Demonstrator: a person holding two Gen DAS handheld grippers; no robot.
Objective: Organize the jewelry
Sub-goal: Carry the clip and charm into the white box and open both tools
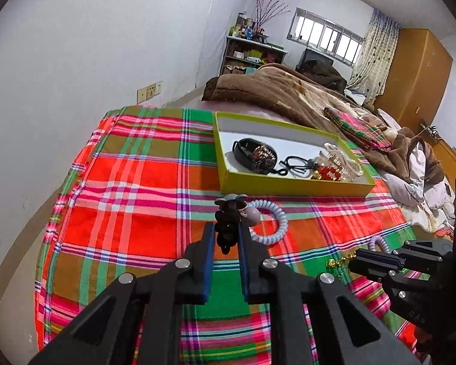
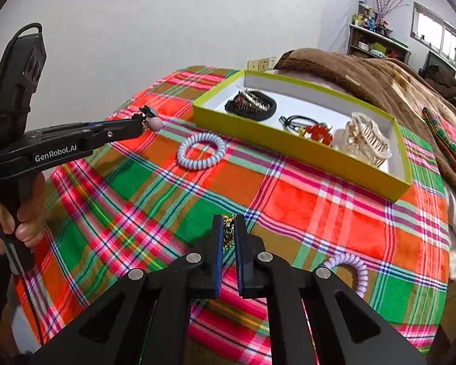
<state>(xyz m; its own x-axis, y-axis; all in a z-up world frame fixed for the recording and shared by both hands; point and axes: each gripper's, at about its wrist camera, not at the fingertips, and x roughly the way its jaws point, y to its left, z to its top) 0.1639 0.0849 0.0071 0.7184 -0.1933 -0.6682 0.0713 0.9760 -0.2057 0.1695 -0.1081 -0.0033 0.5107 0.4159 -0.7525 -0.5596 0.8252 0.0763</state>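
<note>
Jewelry lies scattered over the plaid blanket (image 2: 304,200), and some of it is in the grippers. Nearest, the right gripper (image 2: 229,228) has its fingers clenched on a gold chain piece (image 2: 228,223) down at the cloth, and a lilac spiral hair tie (image 2: 354,269) lies just beside its right finger. To the left, the left gripper (image 1: 225,231) is grasping a black hair tie with a grey bow and a pinkish bead (image 1: 228,222), held a little above the blanket; the person's hand (image 2: 18,225) grips its handle. Just beyond that, a pale blue spiral hair tie (image 2: 201,150) rests flat on the cloth, near the box. Farther on sits the yellow-green box (image 2: 288,146), white inside, holding a black band with a metal-toothed clip (image 2: 252,103), a black cord tie (image 2: 298,120), red beads (image 2: 319,130) and a cream claw clip (image 2: 366,140) at its right end. Behind the box a brown blanket (image 1: 276,88) is heaped on the bed, with a cluttered shelf (image 1: 252,51) by the far wall.
</note>
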